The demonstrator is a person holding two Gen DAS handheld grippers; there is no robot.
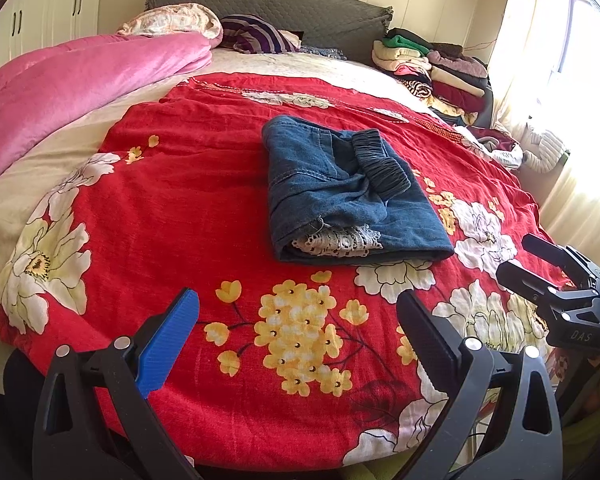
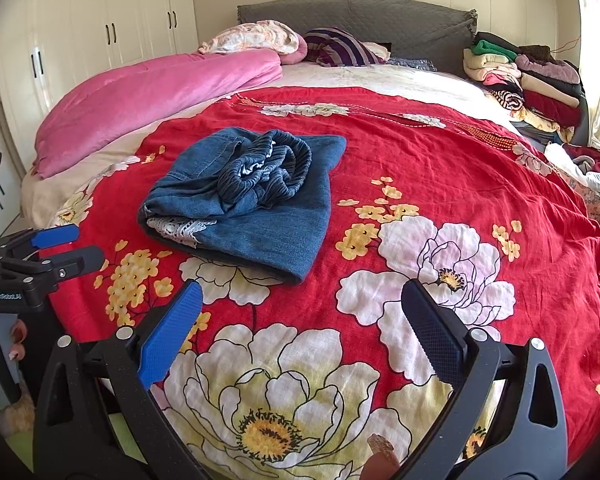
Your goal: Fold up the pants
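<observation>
Blue denim pants (image 1: pixel 348 196) lie folded into a compact bundle on the red floral bedspread (image 1: pixel 188 208), with the elastic waistband on top and white lace trim showing at the near edge. In the right wrist view the pants (image 2: pixel 252 204) lie ahead and to the left. My left gripper (image 1: pixel 298 304) is open and empty, held above the bedspread short of the pants. My right gripper (image 2: pixel 302 296) is open and empty too, near the foot of the bed. Each gripper shows in the other's view: the right one (image 1: pixel 516 256) at the right edge, the left one (image 2: pixel 84 246) at the left edge.
A pink quilt (image 1: pixel 80 88) lies along the left side of the bed. Pillows and a grey headboard (image 1: pixel 268 4) are at the far end. A stack of folded clothes (image 1: pixel 432 72) sits at the far right, with loose clothes (image 2: pixel 584 168) nearby. White wardrobes (image 2: pixel 100 32) stand left.
</observation>
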